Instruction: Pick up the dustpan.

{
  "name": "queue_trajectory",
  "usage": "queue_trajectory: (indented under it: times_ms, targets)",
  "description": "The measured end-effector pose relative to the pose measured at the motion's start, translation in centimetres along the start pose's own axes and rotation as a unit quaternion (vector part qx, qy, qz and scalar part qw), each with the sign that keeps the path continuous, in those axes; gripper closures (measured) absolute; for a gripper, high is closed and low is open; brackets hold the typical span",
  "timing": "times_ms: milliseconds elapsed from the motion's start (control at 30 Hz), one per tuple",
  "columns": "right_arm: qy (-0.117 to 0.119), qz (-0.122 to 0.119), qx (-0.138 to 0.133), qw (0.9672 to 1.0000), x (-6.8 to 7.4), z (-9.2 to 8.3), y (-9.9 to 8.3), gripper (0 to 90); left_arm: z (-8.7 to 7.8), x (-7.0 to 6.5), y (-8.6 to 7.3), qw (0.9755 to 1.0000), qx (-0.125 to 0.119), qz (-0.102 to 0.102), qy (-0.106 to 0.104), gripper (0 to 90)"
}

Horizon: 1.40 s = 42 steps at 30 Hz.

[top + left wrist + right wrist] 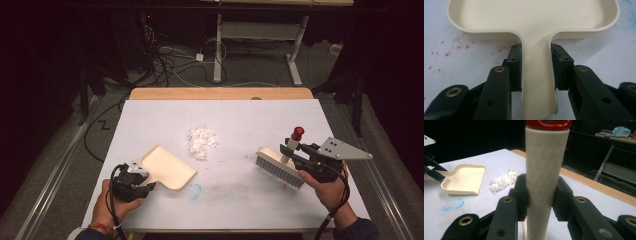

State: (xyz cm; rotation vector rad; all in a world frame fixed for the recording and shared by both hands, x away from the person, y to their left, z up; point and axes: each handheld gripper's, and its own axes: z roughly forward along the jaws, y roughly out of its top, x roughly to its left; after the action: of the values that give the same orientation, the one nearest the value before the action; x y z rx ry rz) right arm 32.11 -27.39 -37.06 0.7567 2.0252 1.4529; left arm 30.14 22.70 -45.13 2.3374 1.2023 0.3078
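— What have you got in the left gripper (142, 181)?

— My left jaws are clamped on the handle of the cream dustpan (167, 167). In the left gripper view the pads press on both sides of the handle, and the pan (531, 17) spreads out ahead of them, lying flat on the white table cover (240, 125) near the front left of the table.

— And the right one?

— My right gripper (300, 152) is closed around the cream handle of the brush (280, 167). In the right gripper view the handle (546, 177) stands upright between my jaws, with its red cap (548, 123) at the top. The bristle head hangs at the right side of the table — whether the bristles touch the cover I cannot tell.

— Where is the mess?

— A small heap of white scraps (202, 141) lies near the middle of the table, just beyond the dustpan's open edge and well to the left of the brush. From my right gripper's camera the heap (503, 180) sits just beside the pan (464, 178).

— Anything else on the surface?

— A faint blue ring mark (194, 190) just in front of the pan, and some small red specks (456, 43) on the cover beside the pan.
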Motion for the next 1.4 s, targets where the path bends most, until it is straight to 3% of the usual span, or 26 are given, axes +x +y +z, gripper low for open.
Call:
queue_trajectory:
  times_ms: [400,533,1100,1400]
  targets:
    - [-0.007,-0.006,0.004,1.0,-1.5,2.1,1.5,70.2,0.2,0.1,0.1,1.0,0.002,0.005,0.0,63.4]
    - [0.011,-0.004,0.004,0.9999,-2.1,3.3,2.0,70.2,0.3,0.1,0.1,1.0,0.002,0.002,-0.003,63.4]
    - [-0.025,-0.016,0.021,0.9993,-4.5,8.8,4.5,70.2,0.9,0.3,0.2,1.0,0.003,0.0,-0.007,63.4]
    - [-0.034,-0.005,0.039,0.9986,-5.3,12.4,4.8,70.3,1.0,0.4,0.4,0.9999,0.005,-0.001,-0.01,63.5]
